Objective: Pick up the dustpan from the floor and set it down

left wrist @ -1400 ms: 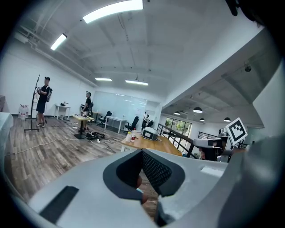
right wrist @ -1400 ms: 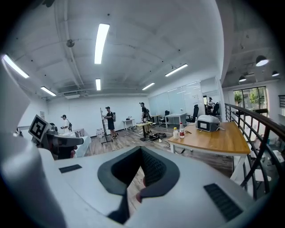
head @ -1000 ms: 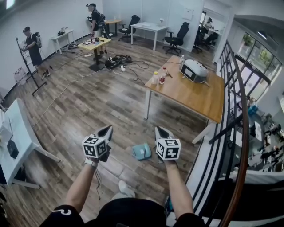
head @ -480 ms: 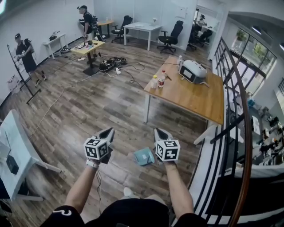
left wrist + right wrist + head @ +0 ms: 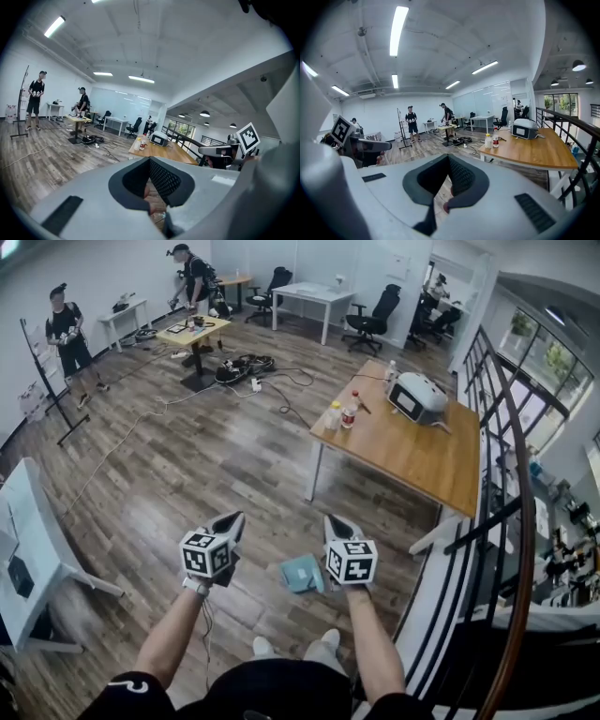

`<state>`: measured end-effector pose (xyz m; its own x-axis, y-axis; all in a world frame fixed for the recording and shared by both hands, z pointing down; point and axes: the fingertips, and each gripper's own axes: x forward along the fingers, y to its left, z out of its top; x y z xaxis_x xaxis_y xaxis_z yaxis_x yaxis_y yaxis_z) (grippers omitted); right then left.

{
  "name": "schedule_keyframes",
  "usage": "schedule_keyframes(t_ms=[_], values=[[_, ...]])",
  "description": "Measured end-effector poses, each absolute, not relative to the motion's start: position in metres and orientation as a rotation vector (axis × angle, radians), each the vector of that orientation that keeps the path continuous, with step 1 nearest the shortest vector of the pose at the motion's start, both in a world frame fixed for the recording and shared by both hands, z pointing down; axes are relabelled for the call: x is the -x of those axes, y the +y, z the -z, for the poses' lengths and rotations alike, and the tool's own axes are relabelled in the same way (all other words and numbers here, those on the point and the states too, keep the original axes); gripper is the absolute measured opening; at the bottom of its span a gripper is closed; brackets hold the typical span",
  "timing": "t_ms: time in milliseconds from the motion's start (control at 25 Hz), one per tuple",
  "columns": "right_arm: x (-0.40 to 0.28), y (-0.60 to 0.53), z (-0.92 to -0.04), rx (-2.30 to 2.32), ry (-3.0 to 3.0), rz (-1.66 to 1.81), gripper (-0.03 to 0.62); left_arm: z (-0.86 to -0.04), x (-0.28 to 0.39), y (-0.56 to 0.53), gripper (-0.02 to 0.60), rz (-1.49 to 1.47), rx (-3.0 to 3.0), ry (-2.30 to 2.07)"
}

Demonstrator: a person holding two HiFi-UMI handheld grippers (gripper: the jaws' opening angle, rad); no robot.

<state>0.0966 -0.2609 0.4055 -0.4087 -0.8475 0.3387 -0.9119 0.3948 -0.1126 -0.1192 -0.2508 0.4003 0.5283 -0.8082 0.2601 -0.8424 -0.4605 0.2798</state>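
Note:
A teal dustpan (image 5: 302, 574) lies on the wooden floor in the head view, just in front of the person's feet. My left gripper (image 5: 232, 518) hangs above the floor to its left, and my right gripper (image 5: 334, 521) hovers right beside it, its marker cube covering the dustpan's right edge. Neither touches the dustpan. Both point forward and slightly down. In the left gripper view the left gripper (image 5: 150, 160) has its jaws together with nothing between them. The right gripper (image 5: 449, 157) looks the same in its own view. The dustpan shows in neither gripper view.
A wooden table (image 5: 412, 451) with a white appliance (image 5: 417, 395) and bottles (image 5: 343, 414) stands ahead to the right. A black railing (image 5: 492, 465) runs along the right side. A white table (image 5: 37, 521) is at the left. Two people (image 5: 67, 334) and cables (image 5: 246, 365) are far back.
Both grippers have drifted forward together and slightly lower as the person stepped up. The dustpan now sits closer to the right gripper's cube. Jaws stayed shut.

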Motion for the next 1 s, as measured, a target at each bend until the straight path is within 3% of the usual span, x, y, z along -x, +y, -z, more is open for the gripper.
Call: schedule_keyframes(t_ms=[1000], values=[[-0.155, -0.343, -0.443, -1.398, -2.45, -0.467, -0.006, -0.435, 0.049, -0.31, -0.003, -0.126, -2.279, -1.489]])
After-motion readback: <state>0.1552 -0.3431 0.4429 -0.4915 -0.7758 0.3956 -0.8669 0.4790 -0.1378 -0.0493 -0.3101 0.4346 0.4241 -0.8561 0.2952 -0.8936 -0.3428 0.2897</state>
